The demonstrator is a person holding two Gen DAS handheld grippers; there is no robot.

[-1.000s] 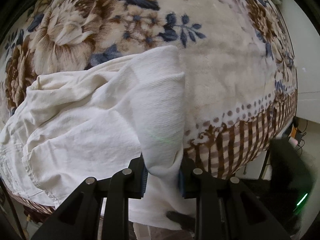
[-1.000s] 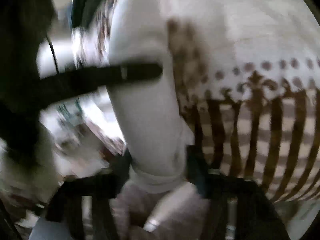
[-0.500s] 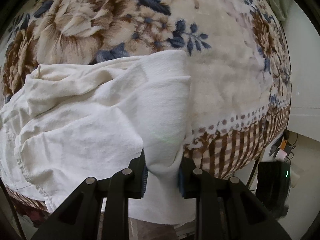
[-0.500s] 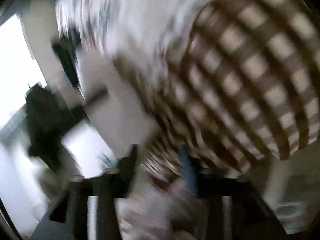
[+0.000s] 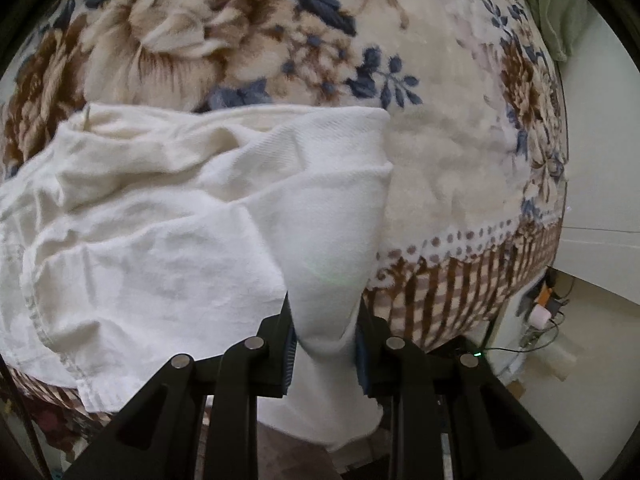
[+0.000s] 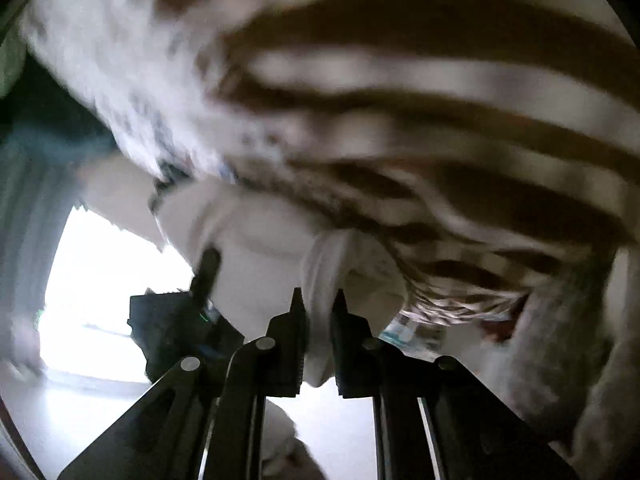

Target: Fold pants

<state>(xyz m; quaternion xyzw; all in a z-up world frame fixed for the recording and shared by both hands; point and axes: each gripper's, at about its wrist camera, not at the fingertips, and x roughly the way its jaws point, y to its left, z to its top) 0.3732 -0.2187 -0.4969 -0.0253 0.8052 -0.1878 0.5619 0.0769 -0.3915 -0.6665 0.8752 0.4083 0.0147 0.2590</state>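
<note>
While gripped, pants across blanket

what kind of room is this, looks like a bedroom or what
Probably a bedroom or other home room: white pants lie on a plush floral blanket that drapes over an edge, with a charger and cables beside a plain wall.

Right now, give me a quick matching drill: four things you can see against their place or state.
1 left claw
2 right claw
3 floral blanket
4 green cloth

a lies under the pants
b shut on a white hem, view blurred
c upper right, at the far edge
d shut on a bunched fold of the pants

Pairs: 1-d, 2-b, 3-a, 4-c
</note>
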